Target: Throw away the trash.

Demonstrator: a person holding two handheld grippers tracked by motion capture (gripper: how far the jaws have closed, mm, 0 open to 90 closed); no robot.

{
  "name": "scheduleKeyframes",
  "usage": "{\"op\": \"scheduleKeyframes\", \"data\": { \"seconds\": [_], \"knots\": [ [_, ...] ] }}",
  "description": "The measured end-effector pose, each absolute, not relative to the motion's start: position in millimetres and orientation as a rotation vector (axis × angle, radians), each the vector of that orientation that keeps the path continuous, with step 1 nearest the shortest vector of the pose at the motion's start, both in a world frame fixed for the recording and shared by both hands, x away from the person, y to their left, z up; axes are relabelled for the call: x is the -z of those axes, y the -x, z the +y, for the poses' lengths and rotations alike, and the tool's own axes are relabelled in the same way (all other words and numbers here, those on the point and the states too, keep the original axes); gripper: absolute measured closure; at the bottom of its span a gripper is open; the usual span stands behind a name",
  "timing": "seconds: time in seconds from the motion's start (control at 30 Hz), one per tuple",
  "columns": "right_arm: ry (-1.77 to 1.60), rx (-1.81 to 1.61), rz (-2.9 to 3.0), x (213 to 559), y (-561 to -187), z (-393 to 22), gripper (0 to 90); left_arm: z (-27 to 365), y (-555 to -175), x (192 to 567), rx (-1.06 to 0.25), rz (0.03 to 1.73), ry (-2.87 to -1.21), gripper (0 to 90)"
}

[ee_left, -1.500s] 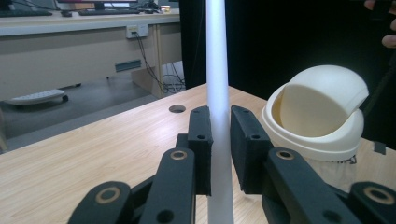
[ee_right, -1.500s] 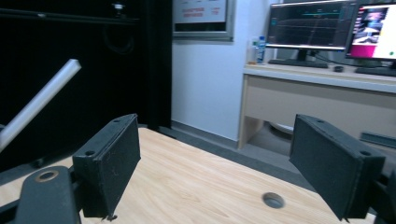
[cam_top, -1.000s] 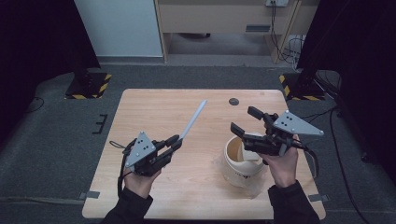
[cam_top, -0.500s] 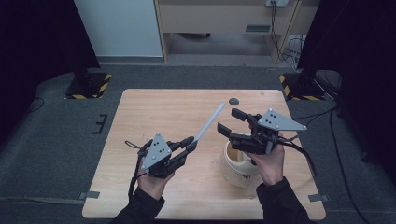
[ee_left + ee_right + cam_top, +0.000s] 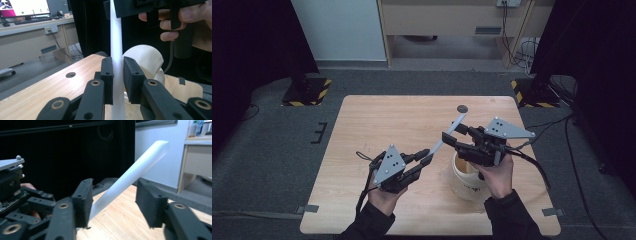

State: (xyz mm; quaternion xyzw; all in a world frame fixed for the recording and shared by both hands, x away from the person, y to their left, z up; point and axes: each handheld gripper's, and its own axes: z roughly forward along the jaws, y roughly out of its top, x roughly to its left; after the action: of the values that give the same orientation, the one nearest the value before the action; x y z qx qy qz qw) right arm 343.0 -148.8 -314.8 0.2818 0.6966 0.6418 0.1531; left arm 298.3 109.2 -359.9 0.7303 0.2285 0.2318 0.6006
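Here, white straw point(image 5: 116, 50) was clamped in left gripper point(image 5: 424, 159); right gripper point(image 5: 113, 202) jaws stood apart around it above white cup point(image 5: 468, 177) near tabletop's front right. Misaligned closure judged likely to bend straw.

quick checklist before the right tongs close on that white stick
1. Left tongs gripping the white stick: ok, both jaws press its sides in the left gripper view.
2. Right tongs open: ok, a clear gap stands between the jaws.
3. Stick between the right jaws: ok, it slants up through the gap, close to one jaw and well off the other.
4. Stick centred in that gap: not ok, it sits to one side.
5. Cup clear of the move: cannot tell, it stands on the table under the right hand.
6. Stick's free end clear: ok, it points into open air.
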Motion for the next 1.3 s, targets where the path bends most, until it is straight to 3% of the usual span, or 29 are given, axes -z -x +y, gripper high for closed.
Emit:
{"op": "scheduleKeyframes", "data": {
  "seconds": [0.5,0.9,1.07,1.3],
  "knots": [
    [-0.827,-1.912,2.103,315.8,-341.8,-145.1,80.8,106.9,-300.6,369.6,-0.509,0.551,-1.74,77.8],
    [-0.822,-1.886,2.063,312.4,-340.2,-153.0,80.4,155.0,-303.9,404.7,-0.47,0.716,-1.818,66.5],
    [-0.817,-1.884,2.019,306.7,-340.1,-162.5,80.4,195.0,-307.3,441.7,-0.414,0.895,-1.877,56.2],
    [-0.818,-1.9,1.943,297.1,-336.8,-179.0,80.4,218.0,-318.0,470.8,-0.396,1.037,-1.957,43.8]
  ]
}}
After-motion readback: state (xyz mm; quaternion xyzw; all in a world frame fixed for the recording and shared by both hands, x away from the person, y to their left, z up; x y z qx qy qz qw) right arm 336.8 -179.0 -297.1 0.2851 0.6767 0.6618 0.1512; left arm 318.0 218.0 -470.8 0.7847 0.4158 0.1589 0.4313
